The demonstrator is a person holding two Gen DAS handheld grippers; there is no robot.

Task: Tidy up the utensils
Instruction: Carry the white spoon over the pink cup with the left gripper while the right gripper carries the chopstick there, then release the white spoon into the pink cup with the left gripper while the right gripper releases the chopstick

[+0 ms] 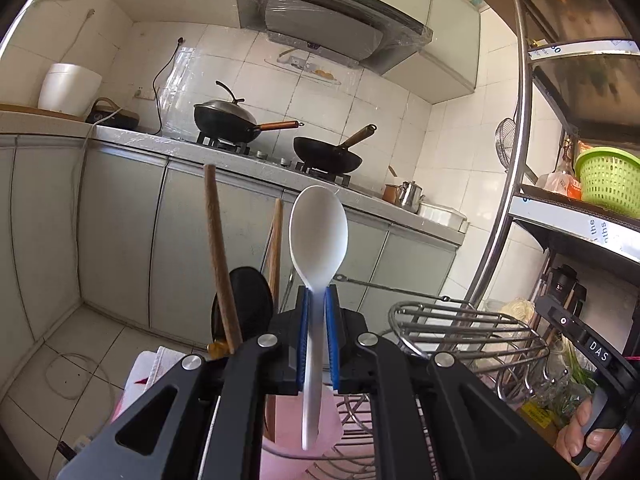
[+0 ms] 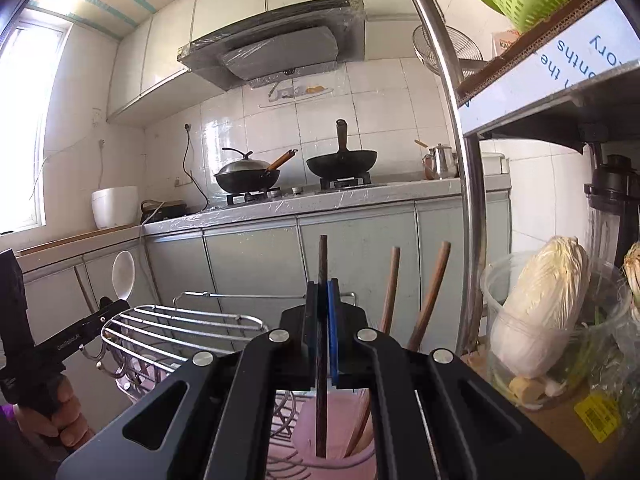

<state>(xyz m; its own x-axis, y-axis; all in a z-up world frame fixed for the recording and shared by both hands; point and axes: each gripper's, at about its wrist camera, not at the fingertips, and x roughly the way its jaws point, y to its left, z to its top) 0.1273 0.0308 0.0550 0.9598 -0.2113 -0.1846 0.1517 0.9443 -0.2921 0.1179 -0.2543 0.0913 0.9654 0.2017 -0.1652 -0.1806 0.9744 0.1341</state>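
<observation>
The left gripper [image 1: 316, 340] has its blue-padded fingers [image 1: 303, 336] clenched on the handle of a white plastic spoon [image 1: 318, 236], bowl up at 12 o'clock, handle tip hanging over a pink utensil cup [image 1: 280, 456]. The right gripper [image 2: 323, 332] has its fingers [image 2: 333, 332] clamped on a dark wooden chopstick [image 2: 322, 344], upright, its lower end just above or inside another pink cup [image 2: 320, 412]; which, I cannot tell. Brown wooden handles [image 2: 428, 296] stand in that cup at 1 o'clock. A wire rack [image 1: 472, 328] sits between the two grippers.

To do this step well, I judge each piece should be kept vertical, centred over its cup mouth, lowered until the tip is well inside, and only then released, so it does not tip against the rack wires.

Readable writing: "DAS" on the right gripper body in the left view, something like "GenRobot.AI" on the left gripper in the right view, and partial words "the" and "nths" on the shelf [image 1: 576, 232] edge.
</observation>
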